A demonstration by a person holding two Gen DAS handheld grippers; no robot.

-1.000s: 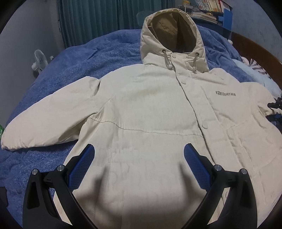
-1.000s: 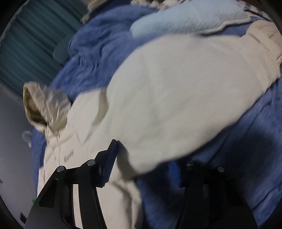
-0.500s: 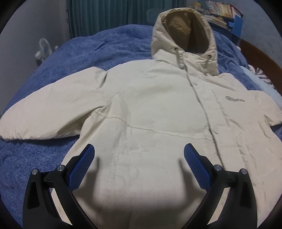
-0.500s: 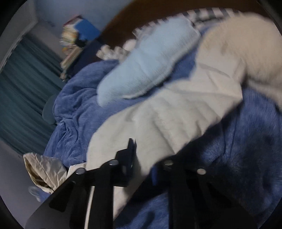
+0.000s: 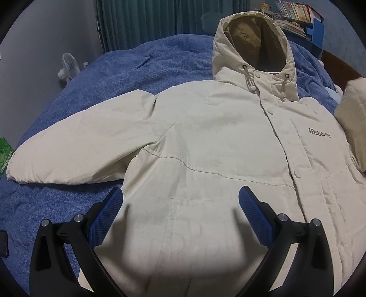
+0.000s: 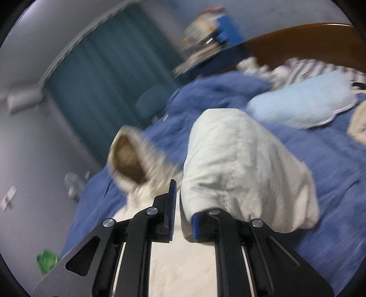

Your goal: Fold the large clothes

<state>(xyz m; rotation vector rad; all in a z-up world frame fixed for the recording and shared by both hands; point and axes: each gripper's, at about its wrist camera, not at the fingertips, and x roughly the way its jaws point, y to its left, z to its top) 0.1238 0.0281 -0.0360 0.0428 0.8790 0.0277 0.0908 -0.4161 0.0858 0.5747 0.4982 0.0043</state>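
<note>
A cream hooded jacket [image 5: 205,137] lies face up on a blue blanket [image 5: 148,64], with its hood [image 5: 254,38] toward the far side. One sleeve [image 5: 80,141] is spread out to the left. My left gripper [image 5: 180,214] hovers open over the lower front, nothing between its blue pads. In the right wrist view my right gripper [image 6: 183,214] is shut on the other sleeve [image 6: 240,171], which bulges up ahead of the fingers, lifted off the blanket [image 6: 331,171]. That raised sleeve [image 5: 352,114] shows at the right edge of the left wrist view.
A light blue pillow [image 6: 304,102] and striped bedding lie by the brown headboard [image 6: 297,38]. A shelf of books [image 5: 297,13] stands behind the hood. Teal curtains [image 5: 148,20] and a small white fan [image 5: 68,68] are at the far left. A green packet [image 5: 4,155] is at the left edge.
My right gripper closed on the sleeve and rose with it, so the sleeve now stands up at the jacket's right side. The left gripper stayed open and hardly moved.
</note>
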